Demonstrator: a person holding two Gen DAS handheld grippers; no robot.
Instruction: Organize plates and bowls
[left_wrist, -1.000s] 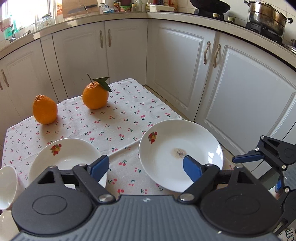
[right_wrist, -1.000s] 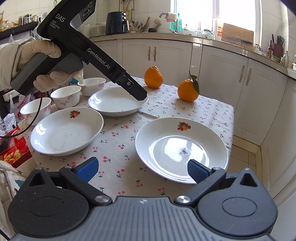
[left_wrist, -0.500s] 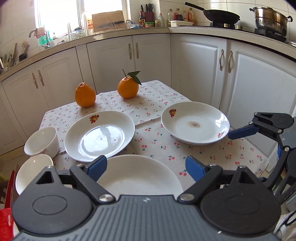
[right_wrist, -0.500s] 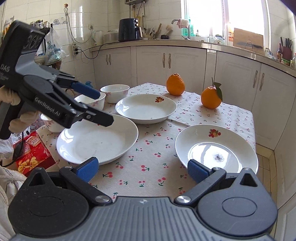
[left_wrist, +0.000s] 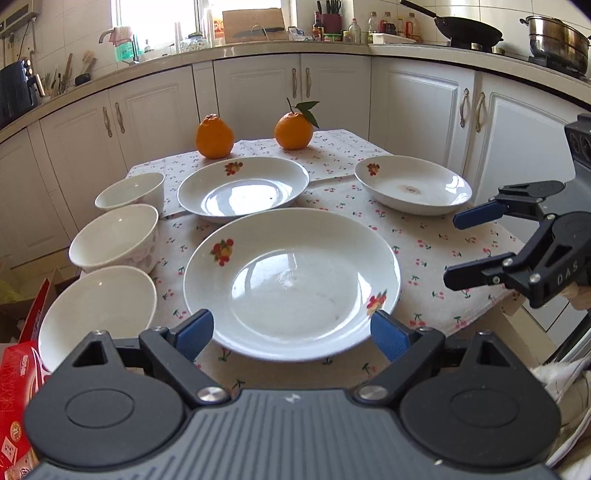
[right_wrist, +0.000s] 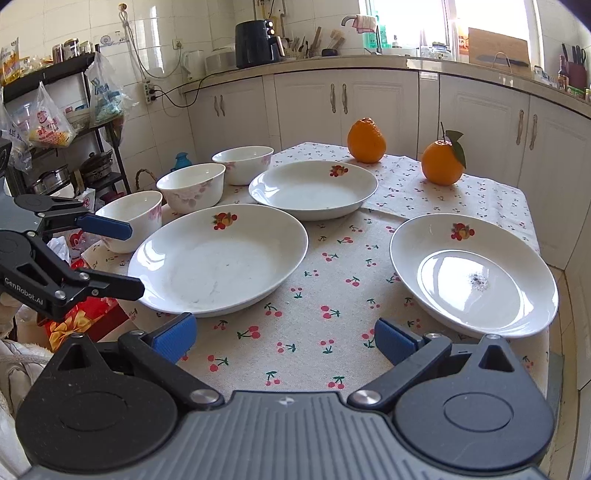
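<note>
Two grippers hang over the near edge of the table, both with jaws spread wide and nothing held. The left gripper (left_wrist: 291, 334) has just been opening further; its blue pads flank the near rim of the nearest plate (left_wrist: 291, 280) without touching it, and that rim is partly cut off behind the gripper body. The right gripper (right_wrist: 284, 338) stands open over bare cherry-print tablecloth (right_wrist: 332, 266), between the nearest plate (right_wrist: 218, 262) and the right-hand plate (right_wrist: 472, 273).

From the left wrist, the right gripper (left_wrist: 465, 247) shows at the right edge, jaws apart, its handle cut off by the frame. From the right wrist, the left gripper (right_wrist: 122, 258) shows at the left edge, jaws also apart, beside the nearest plate's rim; whether it touches the rim I cannot tell.

Three bowls line the left side of the table. The near bowl (left_wrist: 99, 306) is partly hidden by the gripper in the left view but clear in the right view (right_wrist: 129, 218), with the middle bowl (right_wrist: 192, 184) and far bowl (right_wrist: 243, 162) behind it. All three look empty.

The far plate (left_wrist: 243, 188) is empty. The right-hand plate carries a small dark smudge in its well, seen brownish from the left wrist (left_wrist: 413, 188). Two oranges (right_wrist: 365, 140) stand at the far edge, one with a leaf. Only the right view shows the shelf with plastic bags (right_wrist: 48, 122).
</note>
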